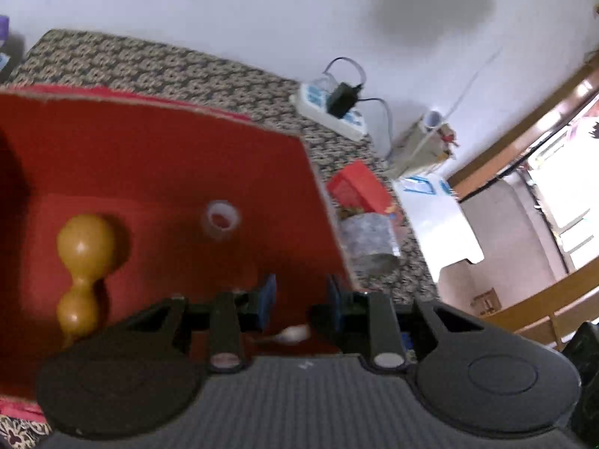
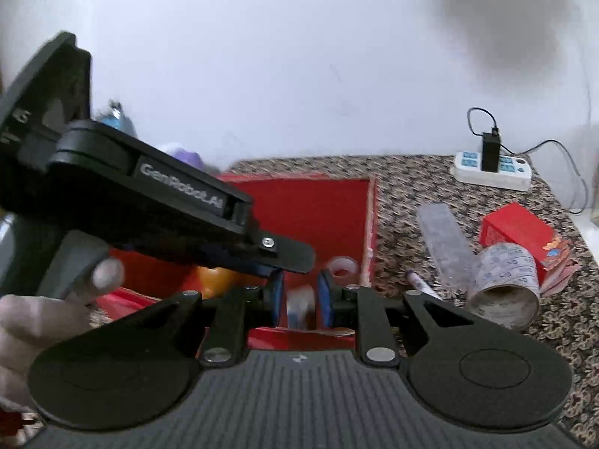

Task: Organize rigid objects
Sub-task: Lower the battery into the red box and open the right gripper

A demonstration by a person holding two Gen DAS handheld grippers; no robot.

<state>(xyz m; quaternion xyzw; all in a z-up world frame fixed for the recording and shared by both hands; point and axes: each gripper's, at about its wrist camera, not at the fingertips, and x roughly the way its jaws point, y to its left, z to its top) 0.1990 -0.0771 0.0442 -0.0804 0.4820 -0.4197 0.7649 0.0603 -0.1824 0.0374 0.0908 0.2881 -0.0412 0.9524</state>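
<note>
We could not make out the small pale object (image 1: 294, 333) lying on the red tray (image 1: 157, 157) just beyond our left gripper (image 1: 301, 299), since the frame hid part of it. From the right wrist view, a blurred white and blue thing (image 2: 299, 305) sat between the pads of our right gripper (image 2: 301, 297), but we could not tell whether they pinched it. The left gripper hung tilted over the tray, its pads apart and holding nothing. The yellow gourd (image 1: 83, 262) lay on the tray with its long axis running away from us, big bulb farthest. A clear tape ring (image 1: 221, 220) lay flat nearby. On the patterned cloth (image 2: 430, 176) beside the tray lay a paper roll (image 2: 503, 284) and a red box (image 2: 514, 230).
</note>
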